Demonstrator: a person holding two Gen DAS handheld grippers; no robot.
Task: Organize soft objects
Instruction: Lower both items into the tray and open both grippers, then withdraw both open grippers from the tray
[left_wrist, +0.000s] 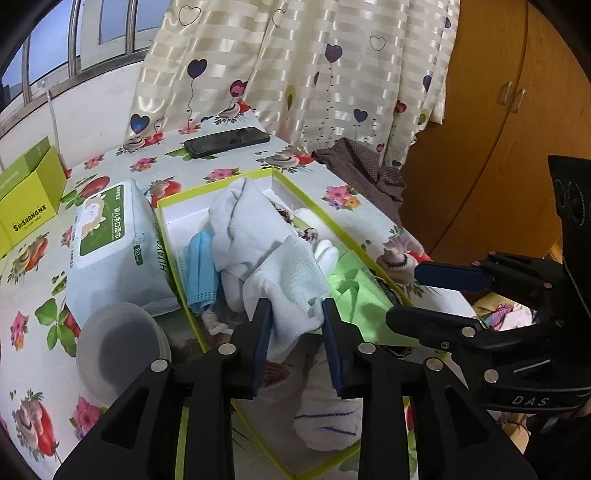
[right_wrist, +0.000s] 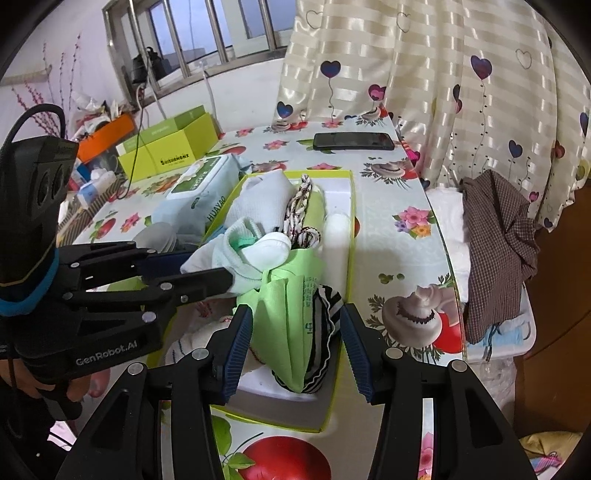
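Observation:
A lime-edged white box (left_wrist: 168, 236) on the floral table holds soft things: white socks, a blue face mask (left_wrist: 199, 266), a green cloth bag (right_wrist: 284, 291) and a striped cloth (right_wrist: 325, 325). My left gripper (left_wrist: 297, 310) is over the box's near half, jaws apart, with a pale white sock (left_wrist: 295, 280) hanging between the pads; it also shows in the right wrist view (right_wrist: 207, 273). My right gripper (right_wrist: 297, 325) is open, its jaws either side of the green bag and striped cloth; it also shows in the left wrist view (left_wrist: 421, 291).
A wet-wipes pack (left_wrist: 110, 240) and a grey cup (left_wrist: 122, 343) lie left of the box. A green carton (left_wrist: 29, 199) and a phone (left_wrist: 227, 142) sit farther back. A checked cloth (right_wrist: 498, 251) lies off the table's right edge, by the curtain.

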